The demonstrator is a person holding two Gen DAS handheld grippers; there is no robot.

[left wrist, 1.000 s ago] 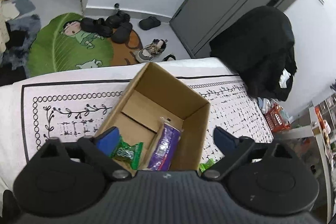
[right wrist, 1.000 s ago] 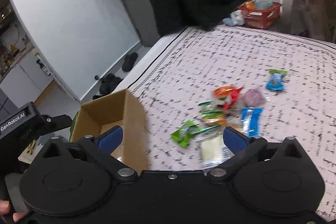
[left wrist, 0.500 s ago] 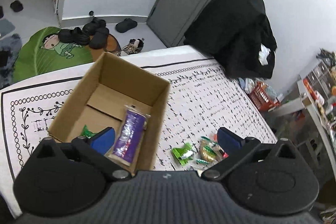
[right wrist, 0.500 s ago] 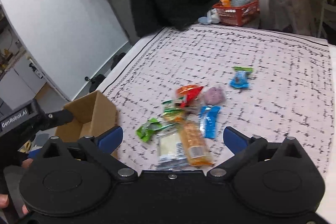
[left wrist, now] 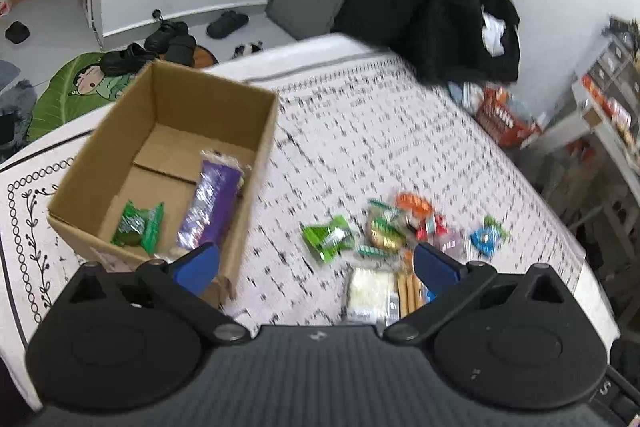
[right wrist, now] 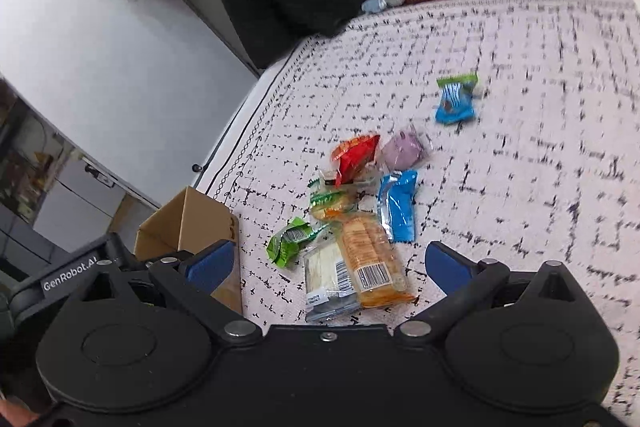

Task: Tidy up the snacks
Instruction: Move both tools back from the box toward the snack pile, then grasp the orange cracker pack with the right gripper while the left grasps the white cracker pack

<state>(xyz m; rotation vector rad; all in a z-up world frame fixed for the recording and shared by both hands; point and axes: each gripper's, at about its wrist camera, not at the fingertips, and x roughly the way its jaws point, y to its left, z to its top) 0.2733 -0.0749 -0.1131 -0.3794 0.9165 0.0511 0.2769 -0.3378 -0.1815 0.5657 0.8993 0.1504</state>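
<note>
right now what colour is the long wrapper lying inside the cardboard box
Purple, with a shiny foil look; the long wrapper in the cardboard box shows best in the left wrist view.

Left gripper (left wrist: 316, 265) agape; right gripper (right wrist: 329, 265) likewise

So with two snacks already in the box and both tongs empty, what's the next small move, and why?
Probably lower the right tongs onto the orange cracker pack. It lies nearest, almost between the open fingers, at the edge of the loose pile, while the cardboard box holds only a green packet and a purple packet.
</note>
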